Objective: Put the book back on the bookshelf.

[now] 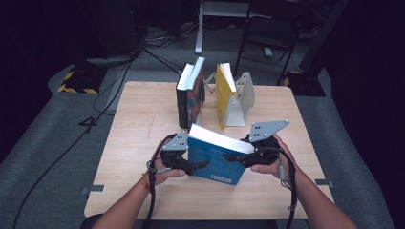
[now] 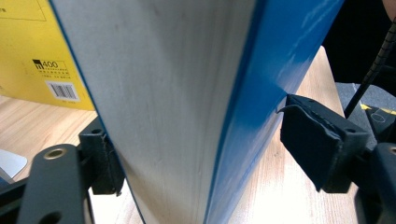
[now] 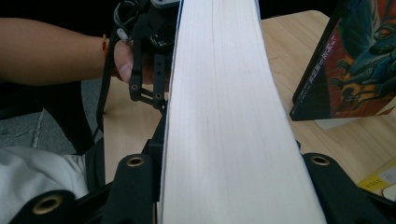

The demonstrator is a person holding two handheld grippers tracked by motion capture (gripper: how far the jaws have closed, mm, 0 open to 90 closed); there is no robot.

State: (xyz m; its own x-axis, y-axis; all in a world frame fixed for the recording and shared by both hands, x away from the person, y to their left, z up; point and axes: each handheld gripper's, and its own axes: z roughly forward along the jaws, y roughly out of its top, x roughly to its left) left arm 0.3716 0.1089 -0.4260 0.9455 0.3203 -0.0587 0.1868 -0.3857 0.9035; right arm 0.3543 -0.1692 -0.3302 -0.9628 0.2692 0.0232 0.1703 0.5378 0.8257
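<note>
A thick blue book [image 1: 215,160] is held on edge over the middle of the wooden table [image 1: 138,191], tilted, with its white page block up. My right gripper [image 1: 235,157] is shut on its right end; in the right gripper view both black jaws press the sides of the book [image 3: 219,116]. My left gripper [image 1: 197,164] is at the book's left end. In the left gripper view the book [image 2: 187,93] stands between the jaws, one jaw against its far side. The padded fingertip [image 2: 317,140] stands a little off the blue cover.
At the table's back, two dark books [image 1: 190,93] stand upright, and a yellow book [image 1: 223,93] leans on a white bookend [image 1: 241,98]. The dark dragon-cover book [image 3: 355,60] stands close by the blue book's far end. Cables and chair legs lie on the floor behind.
</note>
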